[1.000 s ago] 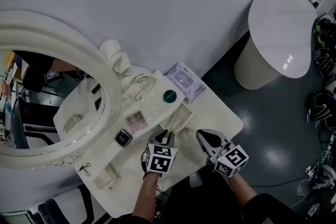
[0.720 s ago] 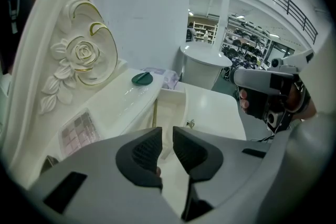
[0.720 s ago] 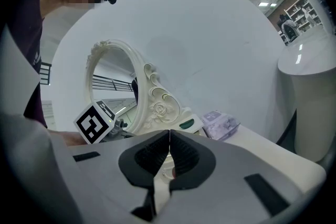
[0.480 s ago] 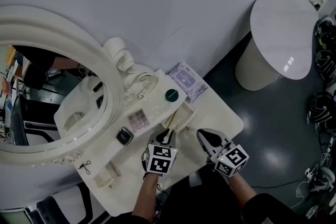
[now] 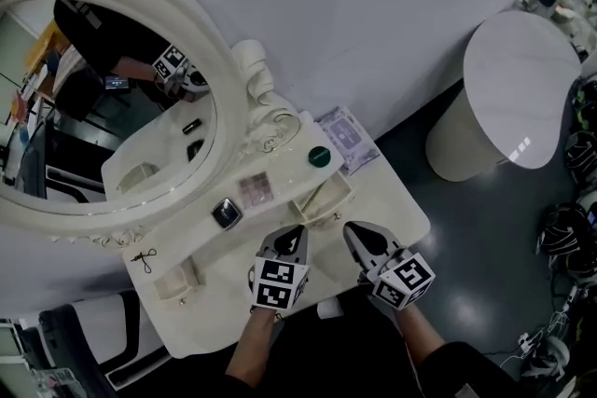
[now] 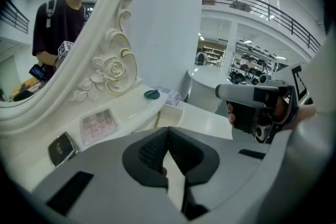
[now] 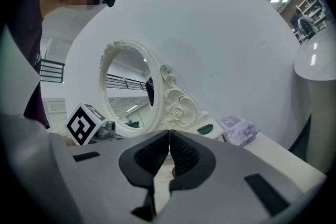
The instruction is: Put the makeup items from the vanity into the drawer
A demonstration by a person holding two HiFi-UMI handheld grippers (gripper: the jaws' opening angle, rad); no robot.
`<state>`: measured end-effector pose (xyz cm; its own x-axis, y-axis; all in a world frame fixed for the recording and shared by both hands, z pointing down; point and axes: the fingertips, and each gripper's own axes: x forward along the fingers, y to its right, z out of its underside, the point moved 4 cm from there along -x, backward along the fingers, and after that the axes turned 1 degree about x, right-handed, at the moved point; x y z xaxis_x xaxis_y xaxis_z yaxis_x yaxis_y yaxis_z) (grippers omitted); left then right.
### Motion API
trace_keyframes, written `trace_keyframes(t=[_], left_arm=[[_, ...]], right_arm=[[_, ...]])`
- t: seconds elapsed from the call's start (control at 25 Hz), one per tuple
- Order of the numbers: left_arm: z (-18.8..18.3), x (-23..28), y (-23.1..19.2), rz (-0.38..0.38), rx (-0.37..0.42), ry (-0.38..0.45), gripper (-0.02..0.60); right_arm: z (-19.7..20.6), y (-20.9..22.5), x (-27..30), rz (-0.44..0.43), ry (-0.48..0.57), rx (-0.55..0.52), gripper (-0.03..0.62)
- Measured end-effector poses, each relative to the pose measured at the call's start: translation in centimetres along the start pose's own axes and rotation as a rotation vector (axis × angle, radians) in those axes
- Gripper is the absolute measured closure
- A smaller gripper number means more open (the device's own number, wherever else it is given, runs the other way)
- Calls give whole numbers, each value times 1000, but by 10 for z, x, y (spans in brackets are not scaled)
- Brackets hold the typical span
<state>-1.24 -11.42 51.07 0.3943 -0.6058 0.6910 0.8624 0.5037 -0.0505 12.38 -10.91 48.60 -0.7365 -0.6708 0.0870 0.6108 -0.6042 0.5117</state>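
1. While both tools hang over the near edge of the vanity (image 5: 396, 212), the left gripper (image 5: 295, 232) has its fingers pressed fully together with nothing between them. Its marker cube sits nearest the person.
2. Just to its right, the right gripper (image 5: 352, 230) is likewise closed tight and empty. The two stand side by side without touching, tips pointing toward the far side.
3. Just beyond the left gripper's tips, a small drawer (image 5: 328, 198) stands pulled out from under the vanity's raised shelf, open at the top.
4. Left of the drawer, a pink eyeshadow palette (image 5: 255, 191) lies flat on the shelf. A black compact (image 5: 224, 213) lies to its left and a little nearer, close to the palette but apart from it.
5. Beyond the drawer, a green-lidded pot (image 5: 320, 156) sits at the shelf's right end. Just right of it, a lilac packet (image 5: 347, 137) lies on the tabletop close against the wall (image 5: 373, 5).
6. At the near left, a second small drawer (image 5: 177, 277) also stands open, and a small dark item (image 5: 142, 259) lies beside it, too small to identify.
7. Behind the shelf rises an oval mirror (image 5: 103, 98) in a carved white frame. Its glass reflects a dark sleeve and a marker cube.
8. Farthest right, a round white table (image 5: 518, 79) stands on the dark floor (image 5: 485, 238), well apart from the vanity.
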Motion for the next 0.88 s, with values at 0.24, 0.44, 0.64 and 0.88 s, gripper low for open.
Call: trace_keyframes(t=[0.24, 0.44, 0.64, 0.88], left_arm=[[20, -45, -1, -73, -95, 129, 566], [43, -79, -11, -143, -150, 210, 566], [65, -107, -27, -181, -182, 241, 567], [86, -132, -48, -208, -203, 271, 567]], right_arm=[[11, -30, 8, -87, -52, -31, 569], [25, -60, 20, -150, -90, -52, 569], [40, -87, 33, -174, -118, -76, 569], [54, -114, 45, -178, -141, -106, 569]])
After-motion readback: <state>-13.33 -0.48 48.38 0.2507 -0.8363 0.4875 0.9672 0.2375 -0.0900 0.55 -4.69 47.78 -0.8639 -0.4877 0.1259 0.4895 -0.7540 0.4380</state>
